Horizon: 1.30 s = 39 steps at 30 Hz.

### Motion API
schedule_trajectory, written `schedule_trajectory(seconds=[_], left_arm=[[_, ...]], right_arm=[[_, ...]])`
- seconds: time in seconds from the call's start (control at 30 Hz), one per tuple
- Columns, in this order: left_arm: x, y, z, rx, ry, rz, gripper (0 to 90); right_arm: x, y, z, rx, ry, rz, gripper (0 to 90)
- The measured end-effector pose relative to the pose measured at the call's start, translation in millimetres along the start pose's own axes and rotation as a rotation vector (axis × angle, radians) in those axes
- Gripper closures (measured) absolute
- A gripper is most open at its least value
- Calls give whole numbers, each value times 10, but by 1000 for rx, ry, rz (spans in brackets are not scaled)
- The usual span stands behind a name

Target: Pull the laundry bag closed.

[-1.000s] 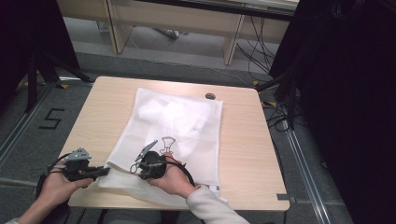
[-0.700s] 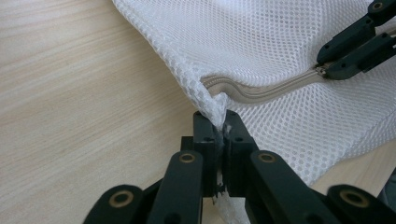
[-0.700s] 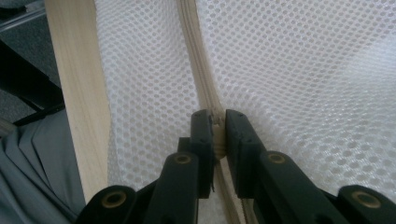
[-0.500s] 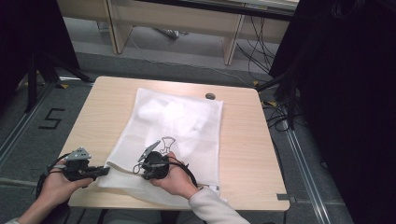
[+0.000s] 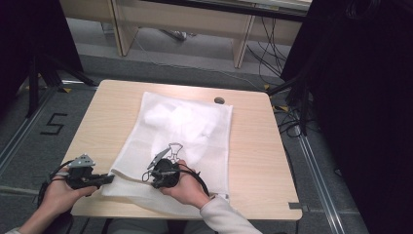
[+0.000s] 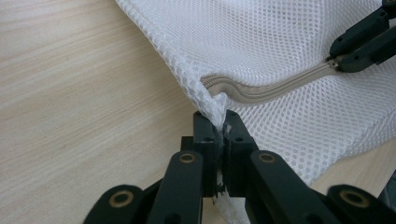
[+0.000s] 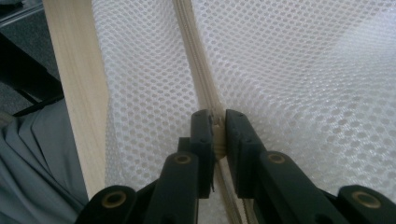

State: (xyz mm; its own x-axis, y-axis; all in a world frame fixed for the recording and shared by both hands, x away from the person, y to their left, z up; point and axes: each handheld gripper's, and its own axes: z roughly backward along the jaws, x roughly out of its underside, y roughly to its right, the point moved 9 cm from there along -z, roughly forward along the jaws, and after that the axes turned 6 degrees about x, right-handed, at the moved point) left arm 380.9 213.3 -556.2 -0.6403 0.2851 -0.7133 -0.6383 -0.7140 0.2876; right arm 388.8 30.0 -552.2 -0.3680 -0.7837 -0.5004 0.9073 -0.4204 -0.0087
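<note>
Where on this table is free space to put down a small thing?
The table is bare right of the mesh bag, up to the right edge, and left of the bag, above the left hand-held gripper. The near edge is crowded: the right hand-held gripper and the bag's corner lie there.

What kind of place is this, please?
Probably a lab or recording workspace: a plain light wooden table holding a white mesh zip bag, loose black cables on grey floor, and a taped floor number.
</note>
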Motion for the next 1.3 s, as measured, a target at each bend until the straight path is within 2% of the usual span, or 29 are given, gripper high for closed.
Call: schedule_trajectory(seconds=[0.53,0.8,1.0,1.03,1.3], left_arm=[[5,-3,4,-1,-8,-6,855],[4,-11,1,-12,-2,-1,855],[10,-11,7,-7,-12,-1,855],[-2,-2,-6,-5,8,12,855],[1,-3,-3,-5,2,13,855]], right_arm=[[69,33,52,9,-12,-5,824],[119,51,78,13,-24,-2,824],[120,51,96,12,-22,-2,824],[127,50,99,12,-26,-3,824],[173,84,139,16,-27,-9,824]])
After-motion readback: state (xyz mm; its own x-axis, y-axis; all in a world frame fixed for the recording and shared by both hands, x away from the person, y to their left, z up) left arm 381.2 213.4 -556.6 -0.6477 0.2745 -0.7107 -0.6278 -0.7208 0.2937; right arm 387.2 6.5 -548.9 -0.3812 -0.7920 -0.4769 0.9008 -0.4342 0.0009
